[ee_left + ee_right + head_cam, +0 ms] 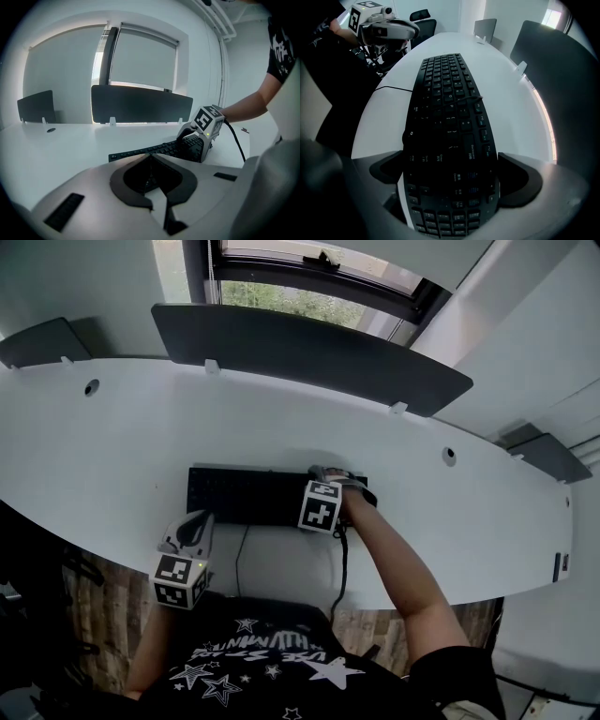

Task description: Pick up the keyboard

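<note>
Nearest, at the front edge of the desk (112, 456) and towards its left, the left gripper (195, 526) is held with its jaws pressed together and nothing between them, apart from the keyboard. A thin cable (238, 557) is seen running from the keyboard over the front edge. The black keyboard (248, 498) is laid lengthwise at the middle of the desk, a little in from the front edge. Its right end is straddled from above by the right gripper (330, 480). The jaws are set against the two long sides and seem to be pinching them, though contact is hard to confirm in the dark picture.

The keyboard is judged light, stiff and smooth-sided. Held by one end it may swing or slip, so a second hold at the free left end would be wise, and the cable may drag.

Beyond, bare desk is offered on every side, up to a dark panel (309, 352) fixed along the far edge, with a window (291, 296) behind.
</note>
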